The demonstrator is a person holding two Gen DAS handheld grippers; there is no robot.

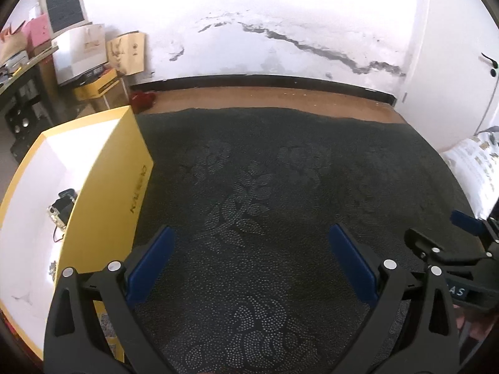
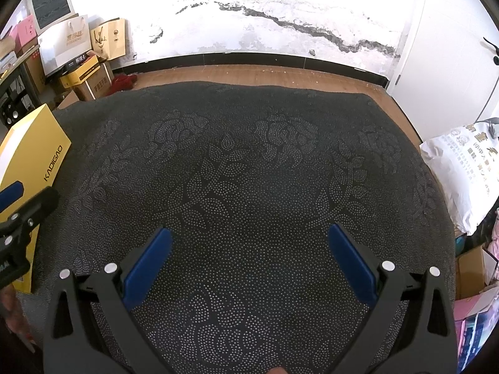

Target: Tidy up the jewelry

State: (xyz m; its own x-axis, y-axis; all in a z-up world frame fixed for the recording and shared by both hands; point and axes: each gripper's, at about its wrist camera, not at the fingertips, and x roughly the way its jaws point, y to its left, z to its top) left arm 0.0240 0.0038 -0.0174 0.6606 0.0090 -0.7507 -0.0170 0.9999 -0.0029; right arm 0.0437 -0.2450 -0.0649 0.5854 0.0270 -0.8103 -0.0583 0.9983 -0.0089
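Observation:
A yellow box [image 1: 103,187] with a white inside stands open at the left of the dark patterned cloth [image 1: 265,187]. Small jewelry pieces [image 1: 60,210] lie inside it, with a chain [image 1: 52,269] nearer the front. My left gripper [image 1: 249,237] is open and empty over the cloth, just right of the box. My right gripper [image 2: 249,237] is open and empty over the cloth's middle; it also shows at the right edge of the left wrist view [image 1: 443,230]. The box shows at the left of the right wrist view [image 2: 34,152], with the left gripper's fingers [image 2: 12,191] in front of it.
Paper bags and cardboard boxes [image 1: 87,56] are stacked at the far left by the wall. A white printed sack [image 2: 461,168] lies at the cloth's right edge. Wooden floor [image 1: 265,96] runs behind the cloth to a black skirting board.

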